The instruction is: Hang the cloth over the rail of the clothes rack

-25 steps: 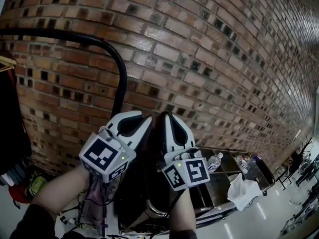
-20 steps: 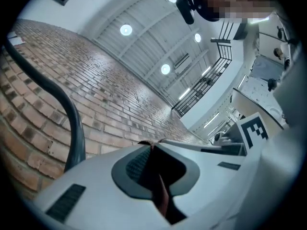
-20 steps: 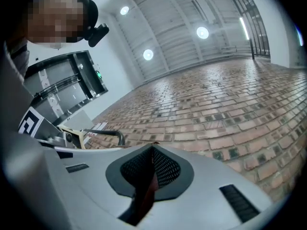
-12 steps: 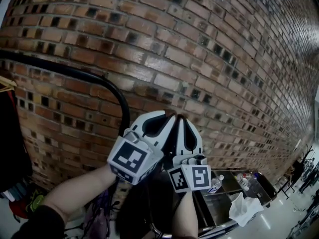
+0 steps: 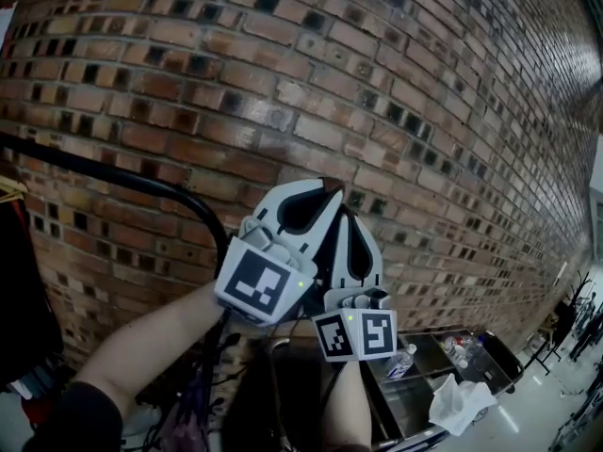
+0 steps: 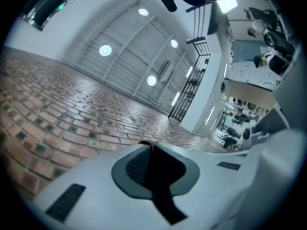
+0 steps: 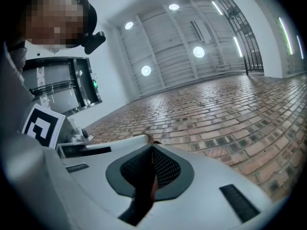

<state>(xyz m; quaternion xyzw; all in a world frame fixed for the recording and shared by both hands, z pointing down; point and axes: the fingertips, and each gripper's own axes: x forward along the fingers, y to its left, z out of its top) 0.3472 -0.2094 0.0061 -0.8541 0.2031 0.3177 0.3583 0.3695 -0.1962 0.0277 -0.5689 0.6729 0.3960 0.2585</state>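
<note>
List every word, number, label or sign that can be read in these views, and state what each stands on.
No word or number can be read.
Left white cube: black square marker patterns, no letters.
Right white cube: the same.
Clear plastic bottle: label too small to read.
Green glowing patch on the dark overhead beam: too blurred.

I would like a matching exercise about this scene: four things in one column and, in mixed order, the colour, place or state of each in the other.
Things:
1. rail
2. brick wall
3. cloth
4. plastic bottle

Descriptions:
A. pinched between shut jaws
B. black, at the left of the head view
C. on the metal trolley, lower right
D. reddish-brown, fills the background

Pairs: 1-B; 2-D; 3-A; 4-C
</note>
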